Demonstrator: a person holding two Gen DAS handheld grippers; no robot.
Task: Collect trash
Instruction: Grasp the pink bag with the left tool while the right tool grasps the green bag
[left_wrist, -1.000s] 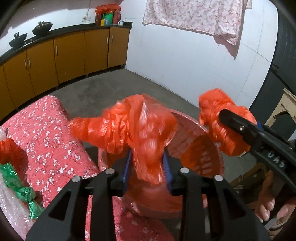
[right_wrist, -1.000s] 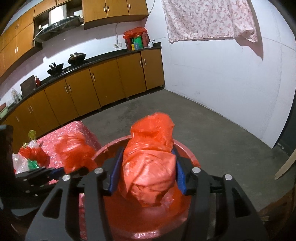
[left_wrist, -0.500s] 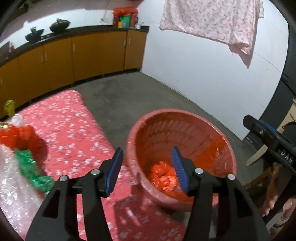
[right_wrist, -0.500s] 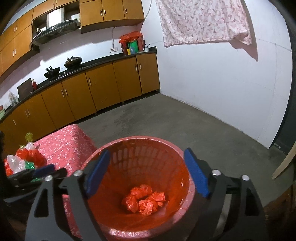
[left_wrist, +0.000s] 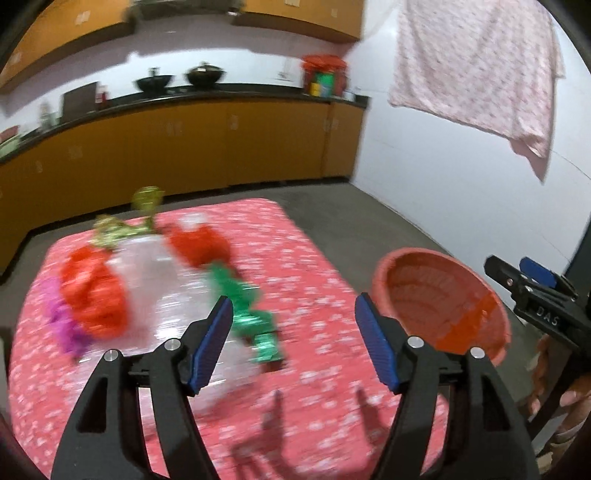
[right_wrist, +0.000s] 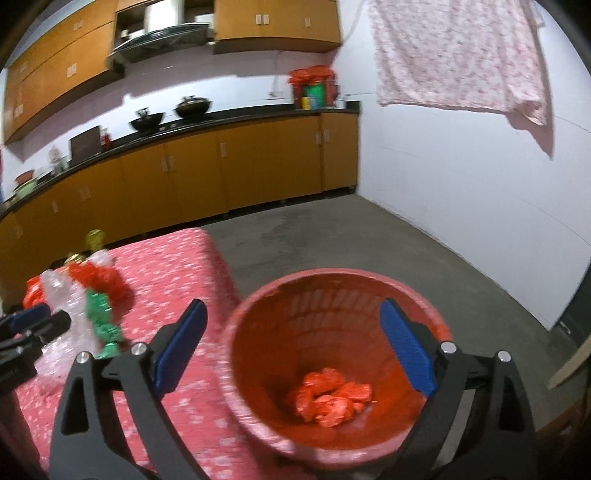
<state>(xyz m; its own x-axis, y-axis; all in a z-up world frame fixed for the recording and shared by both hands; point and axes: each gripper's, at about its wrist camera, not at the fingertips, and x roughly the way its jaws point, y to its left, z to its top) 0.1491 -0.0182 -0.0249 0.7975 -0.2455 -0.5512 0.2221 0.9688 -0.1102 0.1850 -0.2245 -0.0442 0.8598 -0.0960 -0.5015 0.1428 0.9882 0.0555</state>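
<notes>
Two hand-held grippers, left (left_wrist: 293, 341) and right (right_wrist: 291, 343), gape empty, jaws just opened to release; red bags (right_wrist: 330, 397) lie in the basket (right_wrist: 258, 398) under the right, more trash (left_wrist: 243, 295) ahead of the left.

the trash pile (left_wrist: 147, 280) on the table was motion-blurred, its pieces indistinct. the basket (left_wrist: 443, 295) rim was partly hidden behind the left gripper (left_wrist: 293, 343).

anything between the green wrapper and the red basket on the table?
Left wrist view: only bare floral tablecloth lies between the green wrapper and the red basket.
</notes>
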